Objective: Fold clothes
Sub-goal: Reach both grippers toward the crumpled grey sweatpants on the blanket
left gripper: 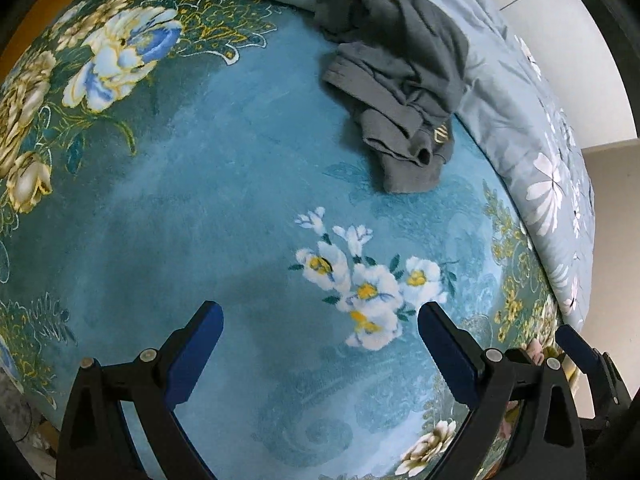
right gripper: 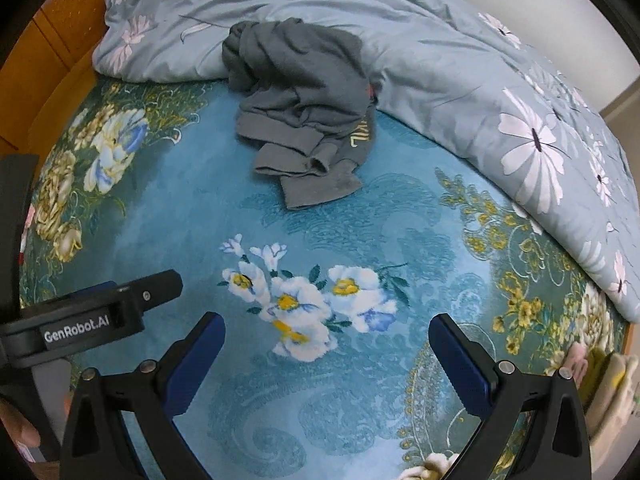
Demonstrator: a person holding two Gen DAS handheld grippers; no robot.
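A crumpled dark grey garment [left gripper: 394, 68] with a small gold print lies in a heap on the teal floral bedspread [left gripper: 220, 184], at the far side against the quilt. It also shows in the right wrist view [right gripper: 304, 108]. My left gripper [left gripper: 320, 320] is open and empty, hovering above the bedspread well short of the garment. My right gripper [right gripper: 326, 330] is open and empty too, over the white flower print. The left gripper's body, marked GenRobot.AI [right gripper: 92, 316], shows at the left of the right wrist view.
A pale blue flowered quilt [right gripper: 480, 92] is bunched along the far and right sides of the bed. A wooden headboard or wall [right gripper: 60, 40] runs along the left. Folded pale cloth [right gripper: 608, 388] sits past the bed's right edge.
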